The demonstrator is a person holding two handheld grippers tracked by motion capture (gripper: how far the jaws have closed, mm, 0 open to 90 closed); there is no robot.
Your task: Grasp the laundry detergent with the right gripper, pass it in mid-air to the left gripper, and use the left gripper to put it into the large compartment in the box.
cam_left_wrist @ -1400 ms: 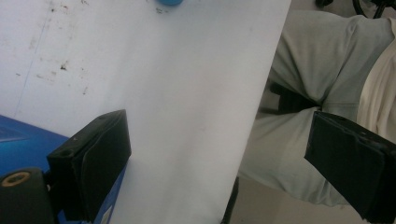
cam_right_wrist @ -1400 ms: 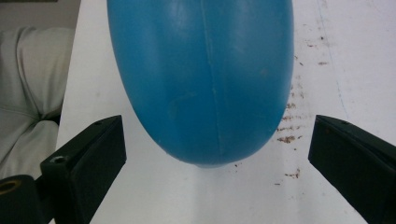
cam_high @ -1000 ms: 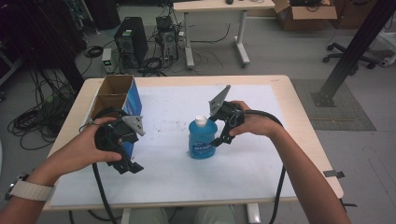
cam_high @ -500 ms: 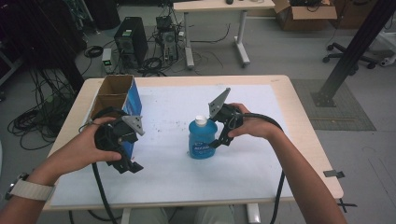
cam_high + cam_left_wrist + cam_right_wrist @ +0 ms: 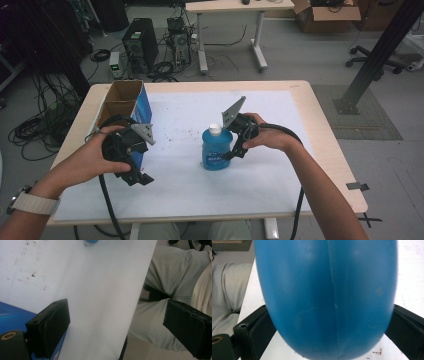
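Nothing much has moved; both grippers stay where they were.

From above, the blue bottle point(image 5: 216, 149) stands mid-table with the right gripper point(image 5: 231, 150) around it, and the left gripper point(image 5: 137, 170) sits beside the blue box point(image 5: 141, 107). Left gripper view: jaws wide apart, holding nothing. Right gripper view: jaws pressed on both sides of the bottle point(image 5: 327, 297).

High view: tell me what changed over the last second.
Hardly anything. The right gripper stays at the blue bottle, jaws on either side of it. The left gripper stays open beside the blue box. Bottle and box have not visibly moved.
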